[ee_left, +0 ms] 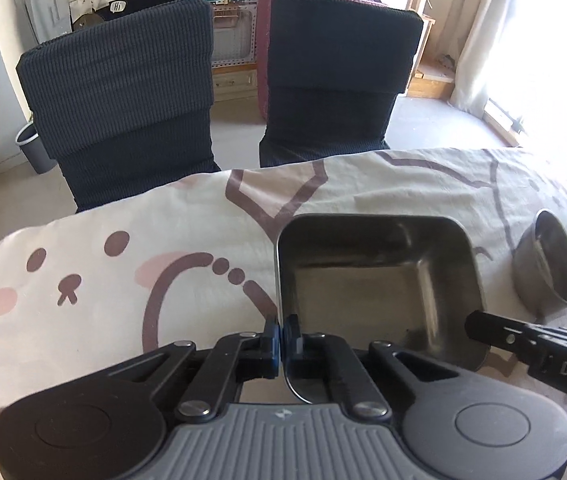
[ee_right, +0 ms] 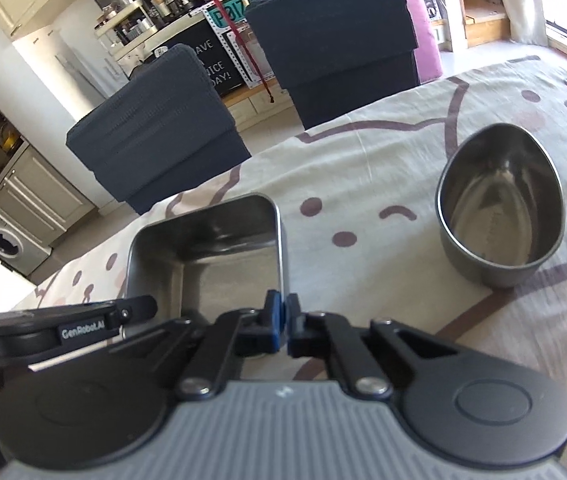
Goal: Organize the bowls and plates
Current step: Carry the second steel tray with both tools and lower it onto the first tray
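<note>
A square steel dish (ee_left: 379,280) is held over the patterned tablecloth (ee_left: 123,280). My left gripper (ee_left: 282,328) is shut on the dish's left rim. My right gripper (ee_right: 283,312) is shut on the dish's right rim; the dish also shows in the right wrist view (ee_right: 203,248). The right gripper's body shows at the lower right of the left wrist view (ee_left: 531,344). A round steel bowl (ee_left: 547,260) stands upright on the cloth to the right of the dish, apart from it; it also shows in the right wrist view (ee_right: 499,208).
Two dark covered chairs (ee_left: 123,112) (ee_left: 335,80) stand at the table's far edge. A grey bin (ee_left: 35,148) sits on the floor at left. Shelves and a washing machine (ee_right: 11,244) are beyond. A bright window is at right.
</note>
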